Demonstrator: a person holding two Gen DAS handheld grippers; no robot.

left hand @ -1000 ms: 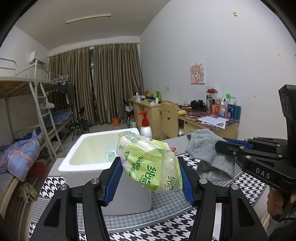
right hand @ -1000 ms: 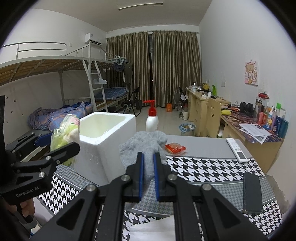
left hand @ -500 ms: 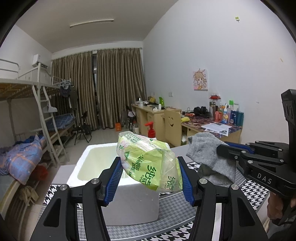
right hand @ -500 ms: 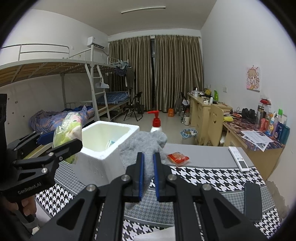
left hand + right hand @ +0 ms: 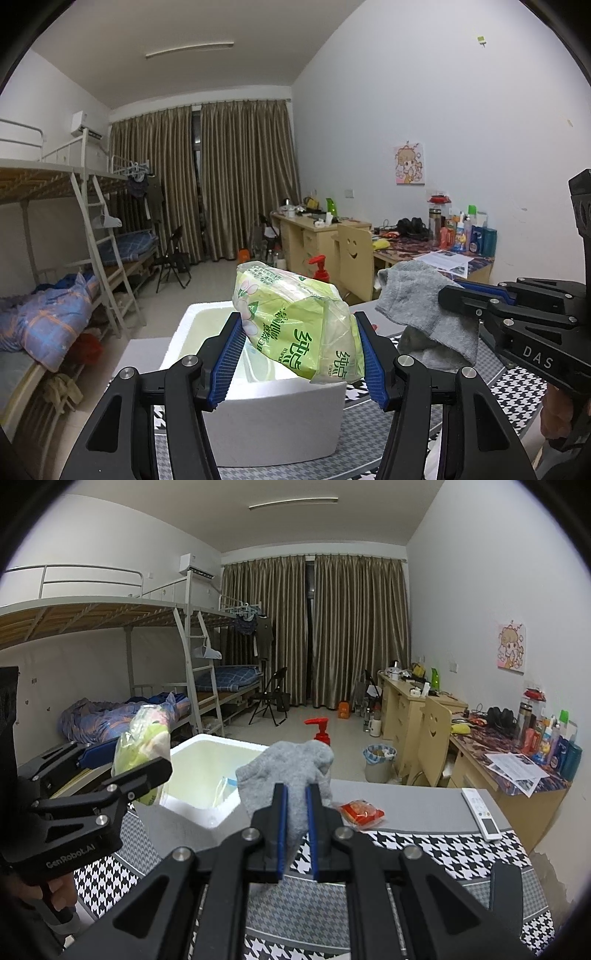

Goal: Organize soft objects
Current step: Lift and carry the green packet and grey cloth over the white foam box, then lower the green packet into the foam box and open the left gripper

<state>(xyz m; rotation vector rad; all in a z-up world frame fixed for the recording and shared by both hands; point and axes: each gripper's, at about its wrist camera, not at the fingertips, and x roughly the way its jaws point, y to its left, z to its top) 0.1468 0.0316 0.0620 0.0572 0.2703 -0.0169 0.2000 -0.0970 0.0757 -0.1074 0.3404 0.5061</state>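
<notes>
Landmark: white rectangular foam box (image 5: 273,413), open-topped, standing on black-and-white houndstooth table mat (image 5: 424,853).

Left gripper (image 5: 301,356): jaws clamped on soft green plastic-wrapped tissue pack (image 5: 295,325), blue pads pressed against both sides. Pack held tilted in the air, above the near rim of the foam box, not touching it. Same pack (image 5: 142,742) seen from the right wrist view to the left of the box, at rim height or higher.

Right gripper (image 5: 295,812): jaws nearly together, pinching grey knitted cloth (image 5: 291,771), which bunches above the pads and hangs below them. Cloth held aloft just right of the foam box, clear of the mat. Same cloth (image 5: 424,306) seen from the left wrist view draped from the right gripper's tips.

Inside the foam box: a pale plastic-wrapped item (image 5: 225,792) against the right inner wall; contents otherwise not discernible.

Right of the box, on the table: red snack packet (image 5: 362,812); farther right, white remote control (image 5: 482,814). Behind the box: red-topped pump bottle (image 5: 320,729).
</notes>
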